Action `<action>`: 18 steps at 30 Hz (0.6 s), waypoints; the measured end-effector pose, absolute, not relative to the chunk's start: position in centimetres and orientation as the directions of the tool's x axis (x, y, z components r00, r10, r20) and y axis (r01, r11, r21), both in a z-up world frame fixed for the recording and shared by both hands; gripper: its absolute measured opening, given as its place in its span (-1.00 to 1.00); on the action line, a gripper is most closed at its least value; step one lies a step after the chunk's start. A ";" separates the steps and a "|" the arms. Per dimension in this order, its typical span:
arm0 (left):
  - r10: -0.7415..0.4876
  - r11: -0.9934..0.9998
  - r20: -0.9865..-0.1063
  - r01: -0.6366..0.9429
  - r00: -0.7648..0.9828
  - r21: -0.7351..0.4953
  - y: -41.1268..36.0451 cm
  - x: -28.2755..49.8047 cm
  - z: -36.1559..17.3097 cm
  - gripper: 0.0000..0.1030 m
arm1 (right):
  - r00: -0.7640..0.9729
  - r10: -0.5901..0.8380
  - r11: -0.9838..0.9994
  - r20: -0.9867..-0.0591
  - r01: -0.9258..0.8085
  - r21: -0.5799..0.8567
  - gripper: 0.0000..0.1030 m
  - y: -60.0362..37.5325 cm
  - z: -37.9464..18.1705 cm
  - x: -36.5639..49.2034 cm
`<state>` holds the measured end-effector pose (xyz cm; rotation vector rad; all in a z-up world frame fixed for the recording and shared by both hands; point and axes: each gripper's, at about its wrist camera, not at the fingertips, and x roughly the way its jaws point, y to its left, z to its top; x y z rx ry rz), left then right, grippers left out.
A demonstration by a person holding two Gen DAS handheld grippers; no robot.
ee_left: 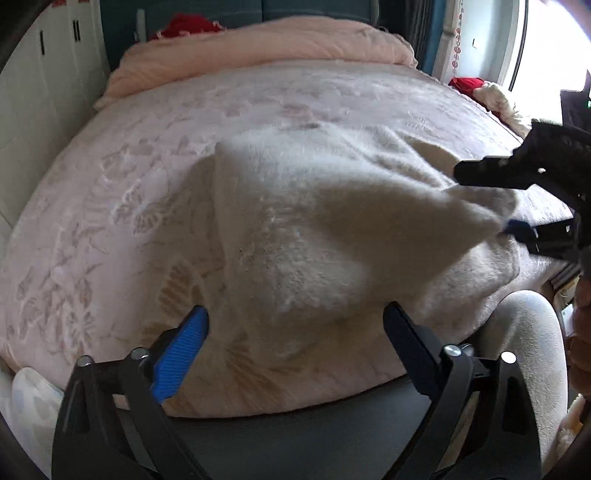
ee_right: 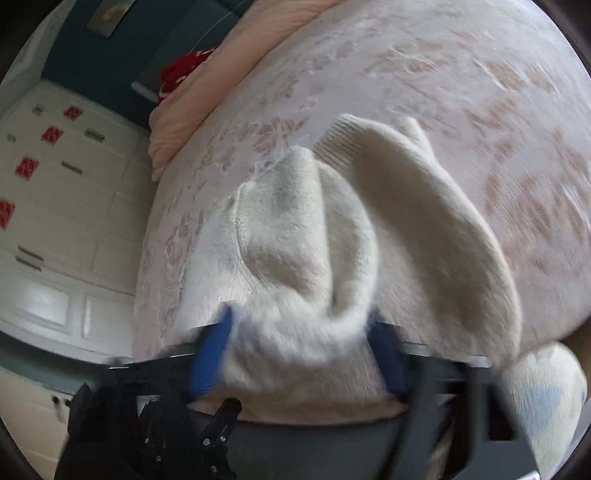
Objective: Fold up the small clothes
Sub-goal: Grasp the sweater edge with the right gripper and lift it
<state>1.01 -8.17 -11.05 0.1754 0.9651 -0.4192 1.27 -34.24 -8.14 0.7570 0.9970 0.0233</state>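
Observation:
A fuzzy cream sweater (ee_left: 314,221) lies on the pink bed, partly lifted on its right side. My left gripper (ee_left: 295,325) is open and empty at the bed's near edge, its blue fingers (ee_left: 181,354) either side of the sweater's near hem, apart from it. My right gripper (ee_left: 495,206) comes in from the right and pinches a bunched fold of the sweater. In the right wrist view the sweater (ee_right: 288,258) is bunched between my right gripper (ee_right: 299,347) fingers, and a sleeve (ee_right: 424,206) with a ribbed cuff trails away over the bed.
The pink patterned bedspread (ee_left: 129,206) covers the bed; a rolled pink quilt (ee_left: 258,48) lies at its head with red cloth (ee_left: 184,26) behind. White cabinets (ee_right: 55,206) stand on the left. A window (ee_left: 554,44) is at the right. The person's leg (ee_left: 524,350) is near the bed.

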 end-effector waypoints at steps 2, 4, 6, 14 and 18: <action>-0.260 0.910 -0.862 0.408 0.436 -0.068 -8.0 2.1 -11.7 -0.15 | 0.651 0.352 0.746 -0.672 0.238 0.622 -0.60 -34.5 -4.9 0.7; -0.310 0.916 -0.854 0.371 0.417 -0.152 -6.9 2.5 -11.0 -0.49 | 0.735 0.326 0.761 -0.594 0.169 0.626 -0.65 -35.0 -1.0 -1.1; -0.349 0.906 -0.844 0.377 0.407 -0.193 -6.6 2.6 -10.1 -0.58 | 0.776 0.262 0.800 -0.574 0.158 0.579 -0.72 -35.8 0.9 -3.4; -0.283 0.927 -0.896 0.337 0.344 -0.163 -7.0 2.8 -12.8 -0.64 | 0.594 0.201 0.696 -0.779 0.473 0.540 -0.82 -42.2 -10.7 -7.3; -0.255 0.922 -0.893 0.373 0.372 -0.108 -7.8 2.1 -12.2 -0.62 | 0.651 0.269 0.709 -0.710 0.365 0.603 0.47 -40.5 -7.4 -6.3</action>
